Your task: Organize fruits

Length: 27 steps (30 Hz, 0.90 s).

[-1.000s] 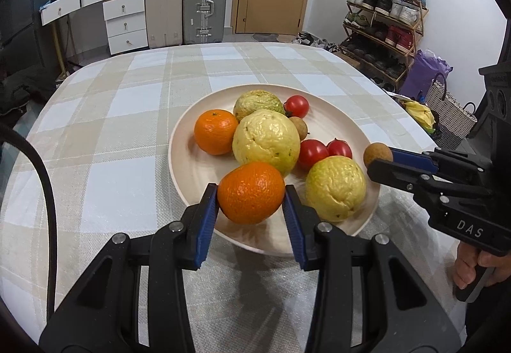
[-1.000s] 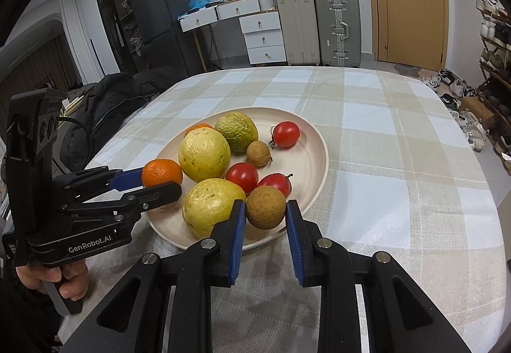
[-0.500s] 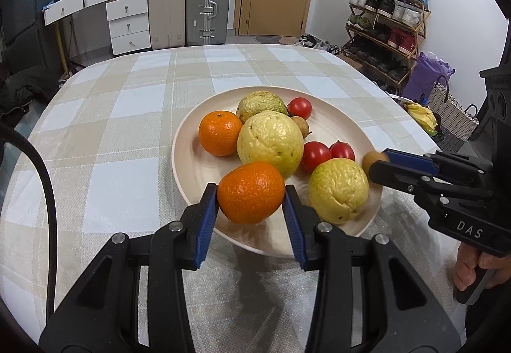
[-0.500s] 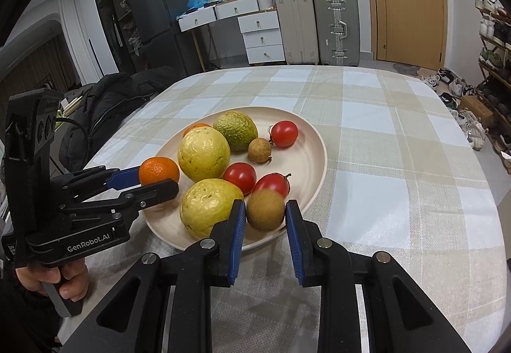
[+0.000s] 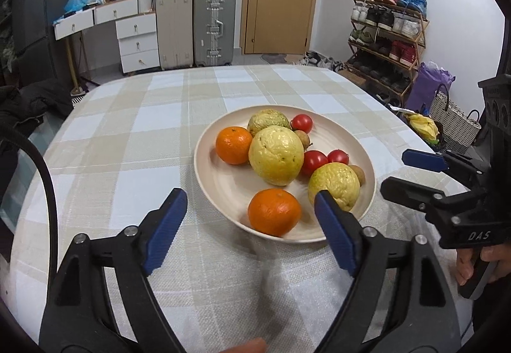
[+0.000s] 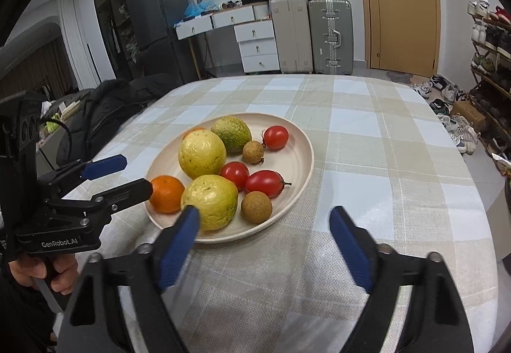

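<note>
A beige plate [image 5: 223, 184] [image 6: 300, 161] on the checked tablecloth holds two oranges, yellow and green guavas, red tomatoes and small brown fruits. The near orange [image 5: 274, 211] [image 6: 166, 198] lies on the plate's near rim, just ahead of my open, empty left gripper [image 5: 250, 219] [image 6: 126, 172]. A brown round fruit [image 6: 256, 206] [image 5: 358, 174] lies on the plate's rim in front of my open, empty right gripper [image 6: 265, 225] [image 5: 405, 172]. Both grippers sit back from the plate over the cloth.
The table [image 5: 127, 161] is oval with its edge near on the right. Beyond it stand suitcases [image 5: 214, 27], white drawers [image 5: 137, 40], a door, a shoe rack [image 5: 389, 33] and a dark jacket [image 6: 108, 110] on a chair.
Both grippers opened and drew back. The left let go of the orange and the right let go of the brown fruit; both fruits now rest on the plate.
</note>
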Motion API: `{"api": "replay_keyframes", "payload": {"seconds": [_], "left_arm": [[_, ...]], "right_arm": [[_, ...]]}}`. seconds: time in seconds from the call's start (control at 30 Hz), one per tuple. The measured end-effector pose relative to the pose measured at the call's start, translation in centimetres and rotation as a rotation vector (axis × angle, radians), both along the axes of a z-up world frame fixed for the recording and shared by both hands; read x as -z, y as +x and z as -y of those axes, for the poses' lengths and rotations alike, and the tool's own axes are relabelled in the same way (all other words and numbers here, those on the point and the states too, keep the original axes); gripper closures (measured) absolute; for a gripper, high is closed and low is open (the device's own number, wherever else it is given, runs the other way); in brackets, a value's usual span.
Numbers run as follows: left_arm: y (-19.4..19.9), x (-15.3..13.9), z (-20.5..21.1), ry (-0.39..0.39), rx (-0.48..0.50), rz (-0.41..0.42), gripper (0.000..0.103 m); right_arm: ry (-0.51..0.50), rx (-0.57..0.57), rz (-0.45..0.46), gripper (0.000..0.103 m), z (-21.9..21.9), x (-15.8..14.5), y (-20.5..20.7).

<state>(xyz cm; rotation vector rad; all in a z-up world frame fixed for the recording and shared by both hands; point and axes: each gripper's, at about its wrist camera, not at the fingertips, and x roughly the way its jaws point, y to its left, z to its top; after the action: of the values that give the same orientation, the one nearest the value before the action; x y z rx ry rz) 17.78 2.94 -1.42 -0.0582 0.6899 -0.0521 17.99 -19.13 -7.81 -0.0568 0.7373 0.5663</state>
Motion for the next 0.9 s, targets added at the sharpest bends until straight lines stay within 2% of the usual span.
{"api": "replay_keyframes", "payload": {"seconds": [0.13, 0.23, 0.47, 0.63, 0.9], "left_arm": [[-1.6, -0.6, -0.4, 0.017, -0.016, 0.03, 0.017], [-3.0, -1.1, -0.7, 0.014, -0.023, 0.054, 0.002], [-5.6, -2.1, -0.9, -0.015, -0.019, 0.132, 0.001], [-7.2, -2.7, -0.7, -0.011, -0.032, 0.187, 0.001], [-8.0, -2.8, -0.7, -0.002, -0.055, 0.219, 0.001]], "right_arm": [[0.025, 0.005, 0.024, 0.001, 0.6, -0.4, -0.6], [0.047, -0.012, 0.049, 0.0, 0.8, -0.7, -1.4], [0.103, -0.052, 0.121, 0.0, 1.2, -1.4, -3.3], [0.103, -0.066, 0.172, 0.0, 1.2, -1.6, -4.4], [0.117, -0.088, 0.253, 0.0, 1.2, -2.1, -5.8]]}}
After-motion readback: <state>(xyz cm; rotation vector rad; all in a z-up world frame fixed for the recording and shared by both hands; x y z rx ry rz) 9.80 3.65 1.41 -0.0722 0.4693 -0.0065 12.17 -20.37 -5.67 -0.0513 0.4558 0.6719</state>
